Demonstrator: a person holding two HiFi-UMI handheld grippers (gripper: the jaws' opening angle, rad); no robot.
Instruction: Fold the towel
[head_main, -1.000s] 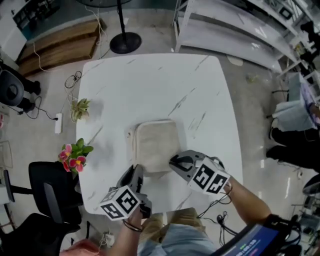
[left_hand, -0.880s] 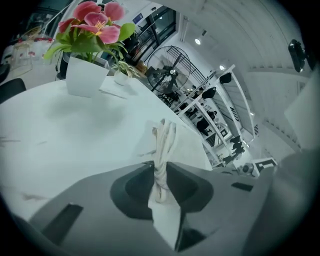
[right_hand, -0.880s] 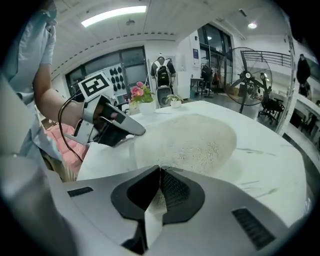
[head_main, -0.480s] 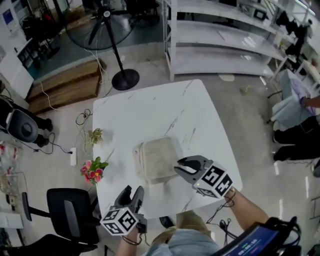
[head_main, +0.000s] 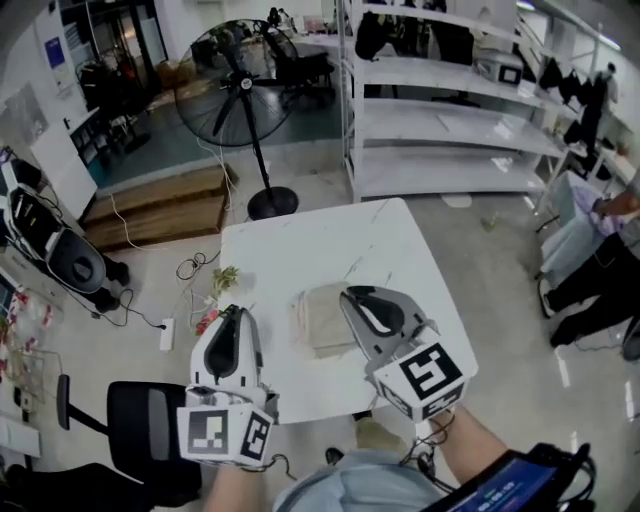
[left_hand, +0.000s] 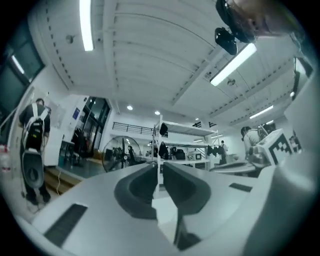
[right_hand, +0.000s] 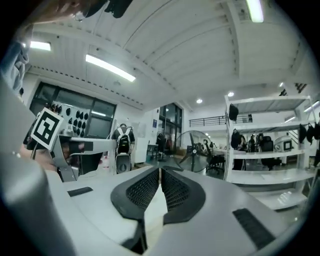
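The beige towel (head_main: 318, 318) lies folded in a small rectangle on the white marble table (head_main: 320, 240). Both grippers are lifted high above the table and point level into the room. My left gripper (head_main: 231, 315) is left of the towel in the head view, my right gripper (head_main: 352, 296) overlaps its right edge. In the left gripper view the left gripper (left_hand: 159, 167) has just been closing, and only a sliver of gap shows, with nothing in it. The right gripper (right_hand: 160, 172) has also just been closing; its ribbed pads meet at the tips, empty.
A standing fan (head_main: 240, 95) and a wooden platform (head_main: 165, 210) are beyond the table, white shelving (head_main: 450, 130) at the back right. Flowers (head_main: 212, 318) sit by the table's left edge, a black chair (head_main: 140, 430) at the lower left. A seated person (head_main: 600, 230) is at far right.
Both grippers have risen from the towel's near edge and tipped up to level. The towel stays folded on the table. The head view now takes in much more of the room.
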